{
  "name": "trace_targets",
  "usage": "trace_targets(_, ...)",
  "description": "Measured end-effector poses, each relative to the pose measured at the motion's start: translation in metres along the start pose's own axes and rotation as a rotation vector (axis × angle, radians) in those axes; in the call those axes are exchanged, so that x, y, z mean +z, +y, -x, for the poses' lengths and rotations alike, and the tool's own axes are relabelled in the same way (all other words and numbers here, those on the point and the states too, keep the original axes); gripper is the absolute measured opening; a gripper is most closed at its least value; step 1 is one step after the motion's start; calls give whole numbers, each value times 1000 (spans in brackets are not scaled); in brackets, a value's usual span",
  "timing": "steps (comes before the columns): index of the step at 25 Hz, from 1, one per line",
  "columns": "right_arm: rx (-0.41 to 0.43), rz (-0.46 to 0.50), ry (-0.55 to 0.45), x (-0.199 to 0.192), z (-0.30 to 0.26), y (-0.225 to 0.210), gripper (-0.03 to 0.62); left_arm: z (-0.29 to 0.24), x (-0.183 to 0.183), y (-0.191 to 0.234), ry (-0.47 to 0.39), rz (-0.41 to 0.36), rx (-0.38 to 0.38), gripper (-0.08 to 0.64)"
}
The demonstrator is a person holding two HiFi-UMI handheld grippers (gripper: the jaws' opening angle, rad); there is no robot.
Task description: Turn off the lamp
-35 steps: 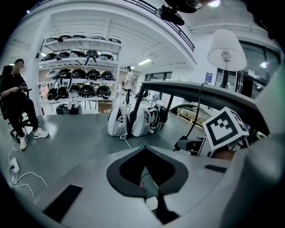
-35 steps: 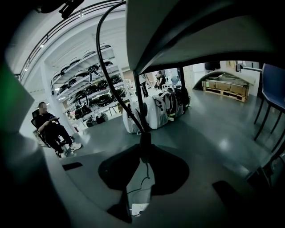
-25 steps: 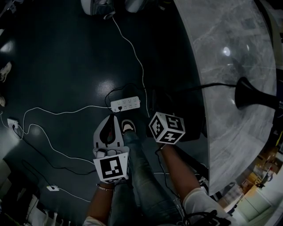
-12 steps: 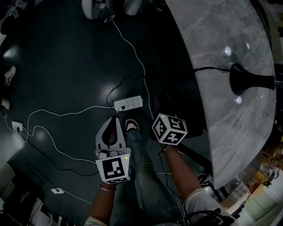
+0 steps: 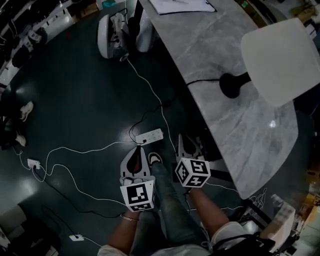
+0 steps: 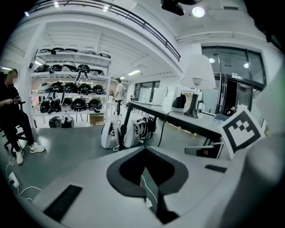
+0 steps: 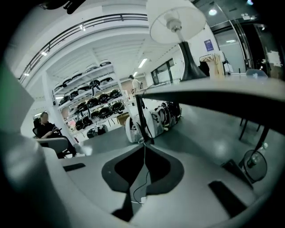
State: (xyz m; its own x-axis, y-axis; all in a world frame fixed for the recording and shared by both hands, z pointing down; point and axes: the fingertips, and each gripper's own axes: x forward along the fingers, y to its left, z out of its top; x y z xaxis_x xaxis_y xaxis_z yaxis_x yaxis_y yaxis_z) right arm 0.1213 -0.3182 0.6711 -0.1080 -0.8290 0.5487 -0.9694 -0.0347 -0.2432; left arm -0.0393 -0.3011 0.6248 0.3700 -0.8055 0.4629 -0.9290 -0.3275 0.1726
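I've raised both hands toward the lamp (image 5: 280, 55) on the table (image 5: 225, 45), still well apart: my right tool (image 5: 186, 137) has just closed on nothing, my left tool (image 5: 137, 150) is pinched together, empty

Head view dim; floor (image 5: 75, 100) glossy, scattered glare patches. Gripper views brighter under ceiling light (image 6: 198, 12), fisheye-bent, edges blurred.

Bore a lamp (image 5: 280, 60) and papers (image 5: 180, 6) on the grey marble table (image 5: 235, 130); carried a power strip (image 5: 150, 135) and white cables (image 5: 148, 83) on the dark floor (image 5: 80, 105).
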Motion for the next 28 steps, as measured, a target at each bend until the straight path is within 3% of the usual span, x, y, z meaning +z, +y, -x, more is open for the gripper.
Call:
trace_targets(10,-44,78,-208,112,174,27,2,104,103,-56,-115,-80,-114,-6)
trace_targets(19,-191,37,-250,129,297,-4,2,177,144,-142,-149,-120,-248,-6)
trace_targets(28,-228,26,-352,172,360,-25,2,200,182,-220,-184,-150,-356,-6)
